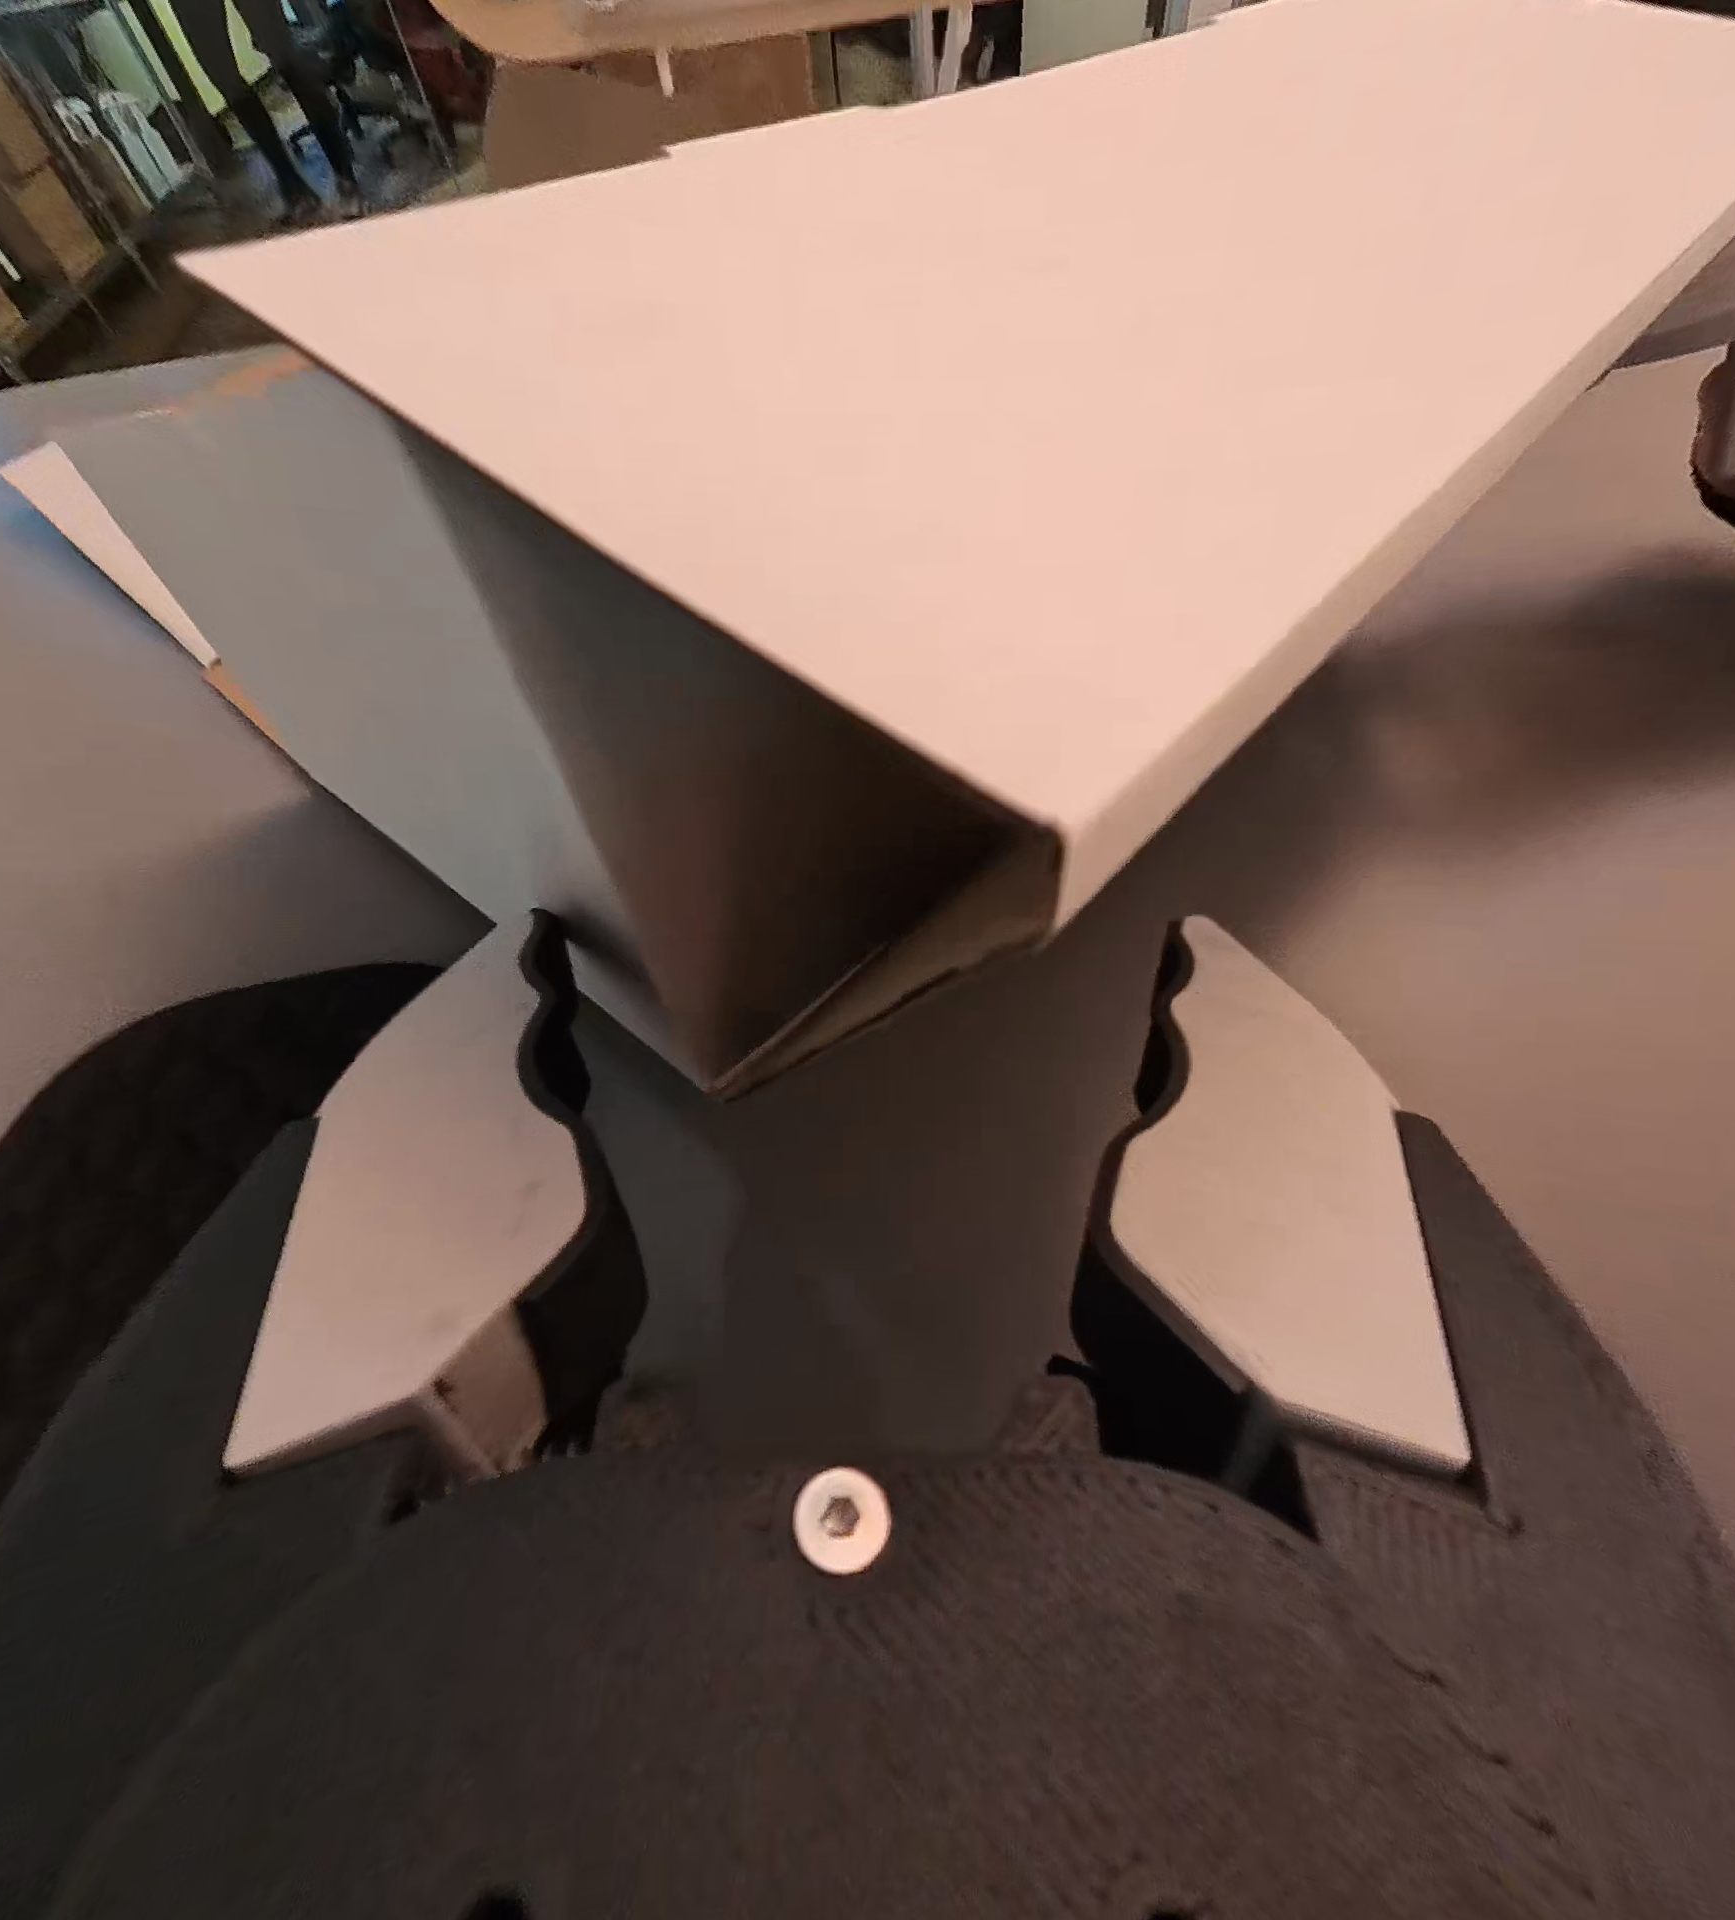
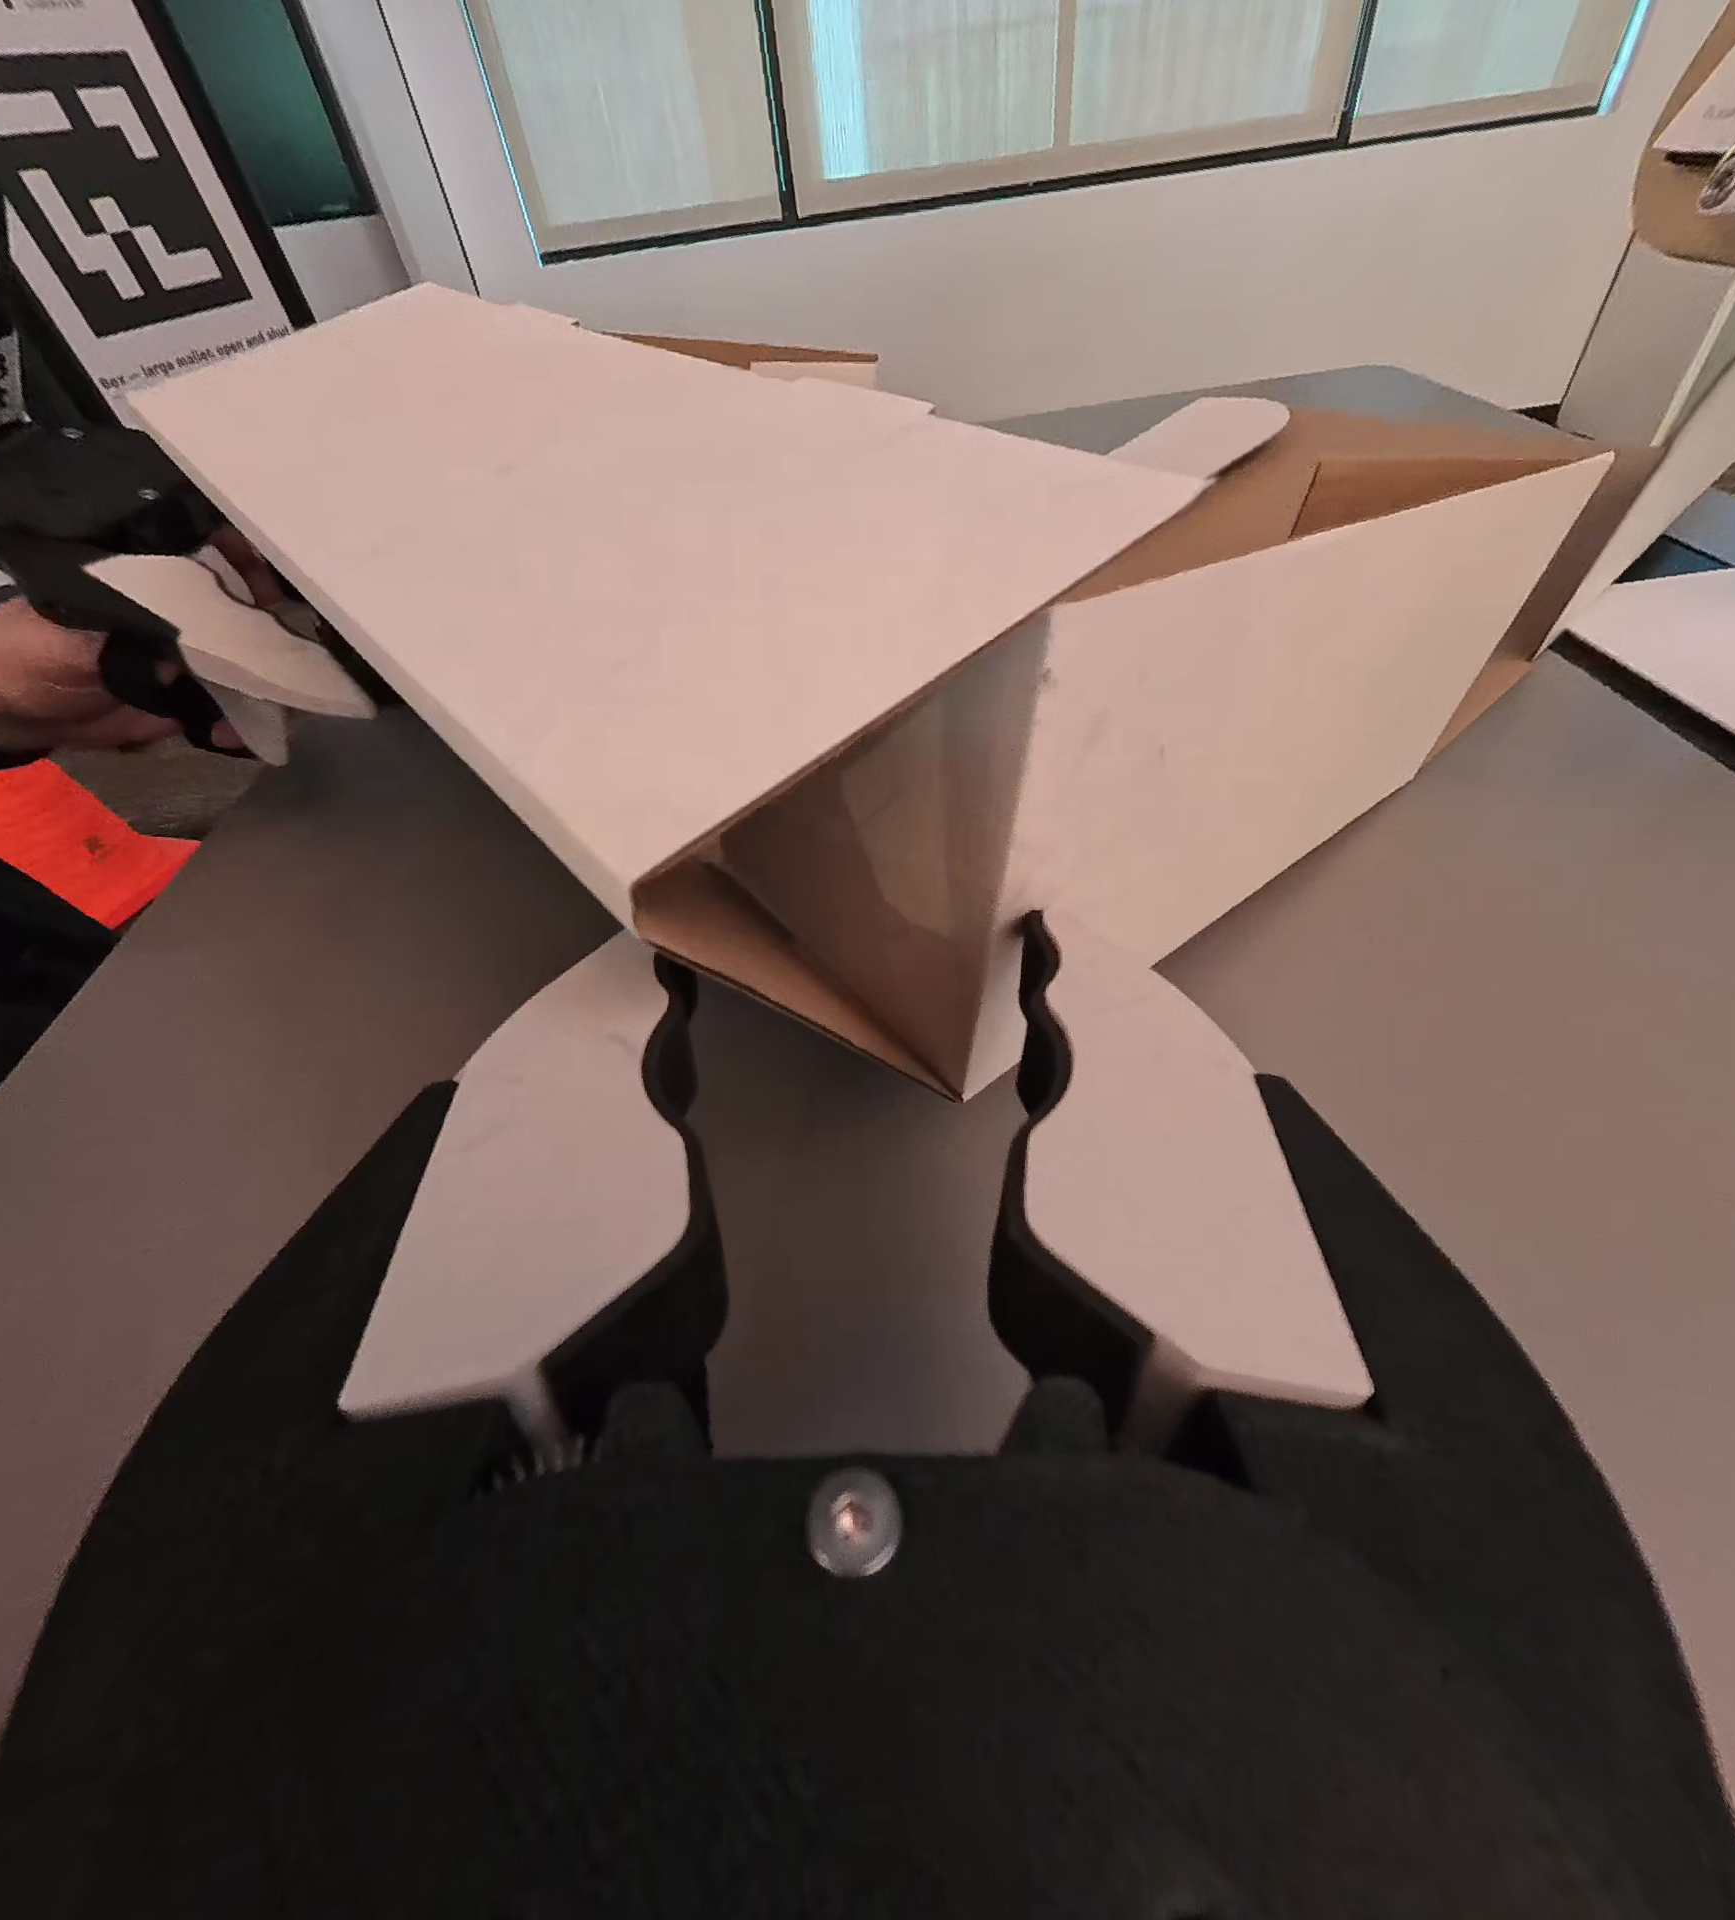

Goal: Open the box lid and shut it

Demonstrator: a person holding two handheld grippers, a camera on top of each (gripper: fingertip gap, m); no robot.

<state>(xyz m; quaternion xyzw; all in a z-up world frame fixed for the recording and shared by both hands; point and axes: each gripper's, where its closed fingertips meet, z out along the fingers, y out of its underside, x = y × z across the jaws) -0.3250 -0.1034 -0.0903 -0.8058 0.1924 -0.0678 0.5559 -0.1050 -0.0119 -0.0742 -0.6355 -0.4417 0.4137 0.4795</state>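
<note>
A white cardboard box [image 2: 1258, 707] with a brown inside sits on a grey worktop [image 2: 1465, 1039], its lid [image 2: 634, 582] raised partway and slanting over the opening. The right tongs [image 2: 847, 971] are spread apart at the box's near corner, grasping nothing. At the opposite corner, the left tongs [image 1: 858, 961] are likewise released, fingers wide on either side of the corner below the lid's folded front flap [image 1: 956, 935].

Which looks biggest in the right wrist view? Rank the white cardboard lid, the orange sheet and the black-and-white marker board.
1. White cardboard lid, by far, though it is nearest the camera.
2. Black-and-white marker board, partly cut off.
3. Orange sheet, partly hidden.
</note>
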